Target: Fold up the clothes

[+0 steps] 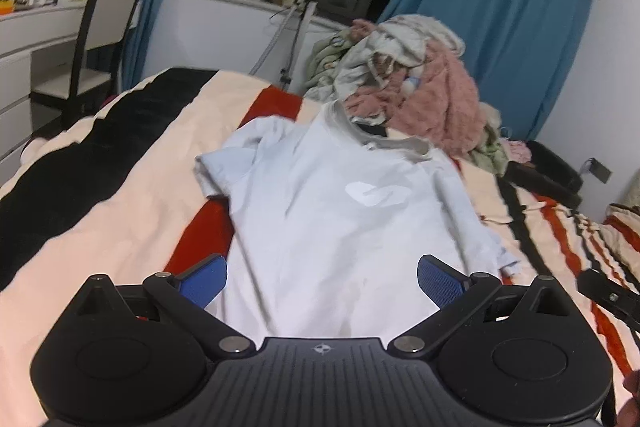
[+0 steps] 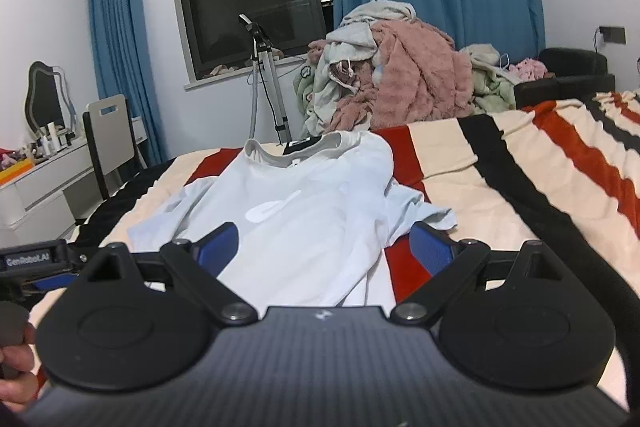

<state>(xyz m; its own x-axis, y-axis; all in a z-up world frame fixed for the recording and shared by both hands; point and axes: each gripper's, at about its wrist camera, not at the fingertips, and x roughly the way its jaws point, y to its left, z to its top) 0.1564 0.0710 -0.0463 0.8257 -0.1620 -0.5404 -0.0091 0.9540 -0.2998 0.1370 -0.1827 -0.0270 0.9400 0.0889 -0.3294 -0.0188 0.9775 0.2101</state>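
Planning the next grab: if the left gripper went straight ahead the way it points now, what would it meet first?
Probably the pale blue T-shirt spread on the striped bedspread. The open left gripper points along the shirt toward its collar, though its height above the cloth is unclear.

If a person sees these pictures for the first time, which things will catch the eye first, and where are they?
First comes the pale blue T-shirt, spread flat on the striped blanket in the middle, collar toward the window. Behind it, at the far edge of the bed, rises a pile of clothes with a fluffy pink piece on top. Each open hand-held gripper, left and right, hovers at the shirt's near end.
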